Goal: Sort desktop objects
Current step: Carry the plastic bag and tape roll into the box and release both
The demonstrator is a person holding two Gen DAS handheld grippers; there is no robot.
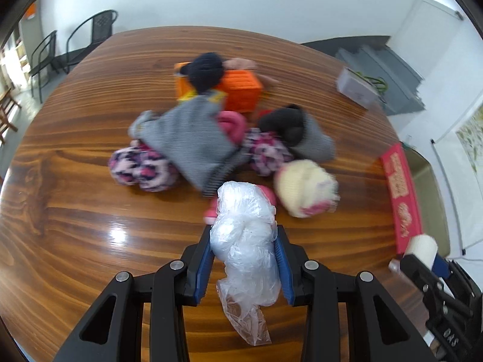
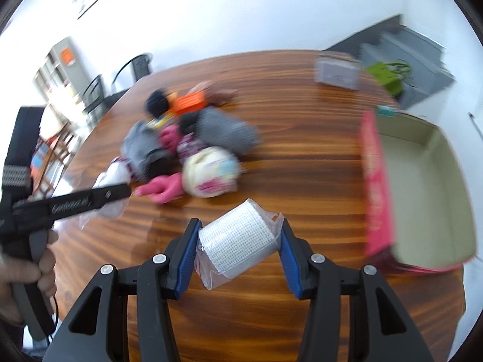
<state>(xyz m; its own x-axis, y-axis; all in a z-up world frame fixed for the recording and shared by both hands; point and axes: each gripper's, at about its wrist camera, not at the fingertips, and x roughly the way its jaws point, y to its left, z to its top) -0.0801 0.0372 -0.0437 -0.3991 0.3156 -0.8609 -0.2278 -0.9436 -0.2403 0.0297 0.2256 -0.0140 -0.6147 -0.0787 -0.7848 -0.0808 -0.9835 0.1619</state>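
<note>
- Left wrist view: the left tool [image 1: 245, 261] pinches a crumpled plastic bag [image 1: 246, 241] above the table [image 1: 75, 241]; it looks light, soft and slippery, best squeezed at its bulky middle; a blurred heap of knitted hats [image 1: 193, 138] lies beyond.
- Right wrist view: the right tool [image 2: 240, 252] clamps a wrapped white roll [image 2: 238, 238], light and springy; the open box [image 2: 422, 187] sits near, unobstructed.

I note a glossy, smooth wooden table [image 1: 75, 241], a crinkled clear plastic bag [image 1: 244, 241], and matt knitted cloth hats [image 1: 187, 138].
</note>
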